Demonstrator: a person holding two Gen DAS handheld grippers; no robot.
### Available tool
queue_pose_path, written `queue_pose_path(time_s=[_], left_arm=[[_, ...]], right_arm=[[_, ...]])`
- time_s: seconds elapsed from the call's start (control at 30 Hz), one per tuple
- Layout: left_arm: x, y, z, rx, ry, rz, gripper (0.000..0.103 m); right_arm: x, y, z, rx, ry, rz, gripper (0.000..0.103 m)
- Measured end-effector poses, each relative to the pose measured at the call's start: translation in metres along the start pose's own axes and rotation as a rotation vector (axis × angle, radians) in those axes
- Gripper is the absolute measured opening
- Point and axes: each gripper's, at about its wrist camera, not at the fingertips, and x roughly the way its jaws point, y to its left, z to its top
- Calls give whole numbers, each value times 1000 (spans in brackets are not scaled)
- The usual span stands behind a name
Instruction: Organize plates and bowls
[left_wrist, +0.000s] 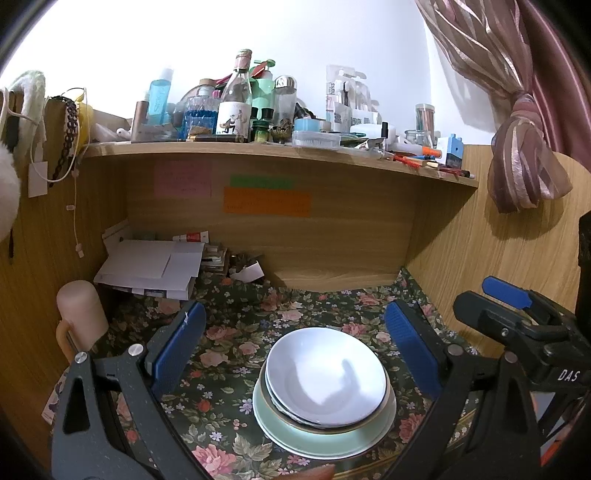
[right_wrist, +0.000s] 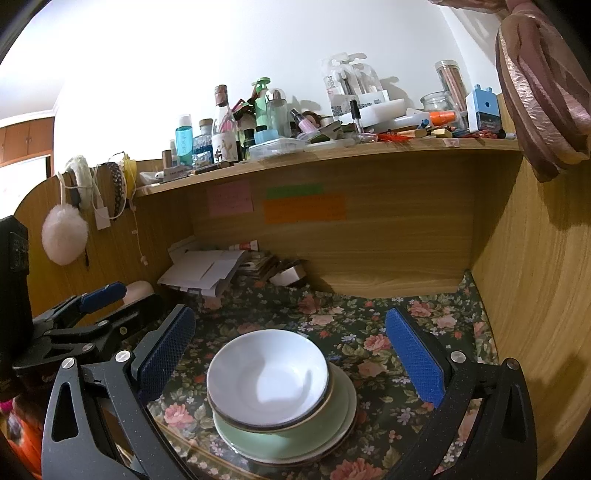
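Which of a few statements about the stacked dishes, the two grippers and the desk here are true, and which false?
1. The white bowl sits on top of the stack. True.
2. The pale green plate lies directly on bare wood. False: it rests on the dark floral tablecloth.
3. The left gripper is clamped on the bowl. False: its jaws stand wide apart, holding nothing.
4. The right gripper is open and empty. True.
5. The wooden shelf above the desk holds bottles and jars. True.
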Motion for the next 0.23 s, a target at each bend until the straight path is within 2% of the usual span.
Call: queue_pose_path(time_s=[0.23], left_arm=[[3, -2, 0, -6, 3, 8, 99]], right_arm=[[4, 0, -1, 5, 10, 3, 103]])
